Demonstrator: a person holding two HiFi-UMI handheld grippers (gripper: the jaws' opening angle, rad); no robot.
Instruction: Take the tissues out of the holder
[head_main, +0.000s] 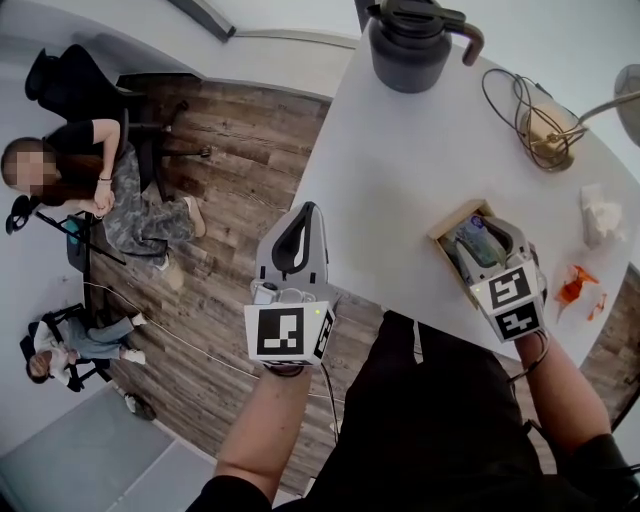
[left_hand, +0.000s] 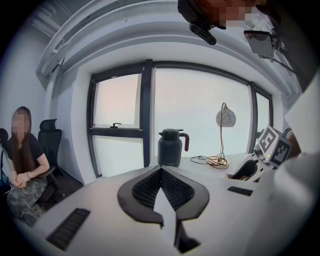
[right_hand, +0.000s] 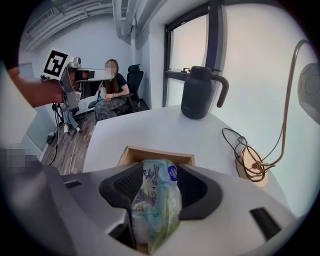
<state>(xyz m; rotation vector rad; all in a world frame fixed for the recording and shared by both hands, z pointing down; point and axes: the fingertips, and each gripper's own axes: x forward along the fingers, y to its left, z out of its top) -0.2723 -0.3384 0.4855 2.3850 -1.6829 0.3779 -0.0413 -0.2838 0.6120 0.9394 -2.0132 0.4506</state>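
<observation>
In the head view the right gripper (head_main: 482, 240) covers most of the wooden holder (head_main: 447, 228), so how deep the tissue pack (right_hand: 159, 190) sits inside cannot be told; in the right gripper view the pack's lower end is hidden behind the gripper's own body. The lamp (head_main: 598, 108) is cut off by the head view's right edge and the kettle (head_main: 405, 55) by its top edge; the small orange thing (head_main: 575, 285) on the table (head_main: 400, 180) is too small to identify

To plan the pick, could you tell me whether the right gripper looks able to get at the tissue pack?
Probably yes: the right gripper has open jaws either side of the tissue pack in the wooden holder; nothing blocks them.
</observation>
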